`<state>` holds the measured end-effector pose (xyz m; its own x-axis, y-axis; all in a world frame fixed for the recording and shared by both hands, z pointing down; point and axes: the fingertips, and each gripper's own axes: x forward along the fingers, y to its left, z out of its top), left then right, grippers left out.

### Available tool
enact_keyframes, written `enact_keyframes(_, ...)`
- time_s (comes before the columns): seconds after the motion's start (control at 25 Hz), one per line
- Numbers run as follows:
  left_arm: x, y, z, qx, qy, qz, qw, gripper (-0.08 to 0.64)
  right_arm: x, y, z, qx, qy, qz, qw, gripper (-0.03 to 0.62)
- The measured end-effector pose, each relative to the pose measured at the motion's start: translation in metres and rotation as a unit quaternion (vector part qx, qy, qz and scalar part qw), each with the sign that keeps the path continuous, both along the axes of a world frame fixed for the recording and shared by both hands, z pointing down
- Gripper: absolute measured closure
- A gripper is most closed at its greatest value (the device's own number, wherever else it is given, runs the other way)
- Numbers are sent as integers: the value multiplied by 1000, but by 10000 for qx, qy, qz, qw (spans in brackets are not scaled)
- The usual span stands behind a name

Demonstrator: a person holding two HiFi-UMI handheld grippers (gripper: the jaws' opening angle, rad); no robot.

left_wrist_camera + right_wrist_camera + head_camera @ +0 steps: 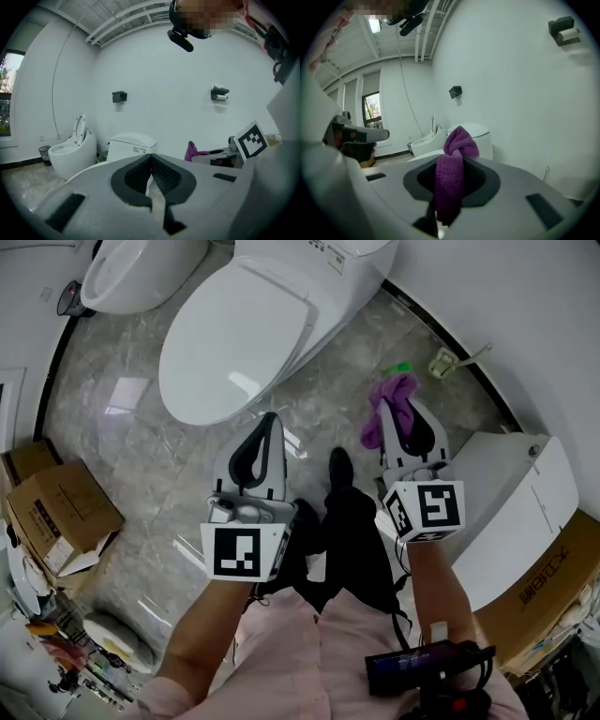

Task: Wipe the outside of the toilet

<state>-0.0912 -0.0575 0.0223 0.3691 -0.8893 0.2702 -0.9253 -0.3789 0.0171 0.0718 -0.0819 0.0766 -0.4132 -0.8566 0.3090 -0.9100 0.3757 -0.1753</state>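
Cloth of purple towelling sat pinched between the pressed-together fingers of the right gripper, with a bunched fold standing up past the fingertips and a tail hanging down behind them. That hold probably left a soft wad in front to meet the porcelain before the hard fingers could. The left gripper had its fingers closed tip to tip with nothing between them, and it appeared to be spare for now, held level beside the right one rather than reaching for anything. The white glazed toilet with its oval lid shut stood on the grey marbled floor just ahead of the left fingertips and ahead and to the left of the right ones. No part of the cloth touched it, so the wiping looked not yet begun. With the lid down, the top and the rounded outer shell lay open to a sweep from above. A second white toilet with its seat raised stood farther off, beyond and to the left of the left fingers. A small green-and-pale tool, too small to name, lay on the floor beyond the right fingertips near the wall. An open brown cardboard box sat well to the left of the left fingers, out of the way of the work.
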Motion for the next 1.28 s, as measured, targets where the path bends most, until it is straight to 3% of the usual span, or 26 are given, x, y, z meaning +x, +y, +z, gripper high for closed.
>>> enact_keyframes(0.32,7,-1,91,-267,126,113,9995,552,-5,-15,86,3,8,-52,10000,505)
enact_keyframes(0.56,10,-6,166,-194,161,207,9995,552,-1,-28,156,88,10,-44,10000,506)
enact_keyframes(0.92,4,-24,285,191,91,231,9995,552,-2,-56,263,384,-65,-184,9991,505)
enact_keyframes(1.28,9,-33,366,554,13,570,9968,552,-17,-65,310,844,-177,-361,9956,505)
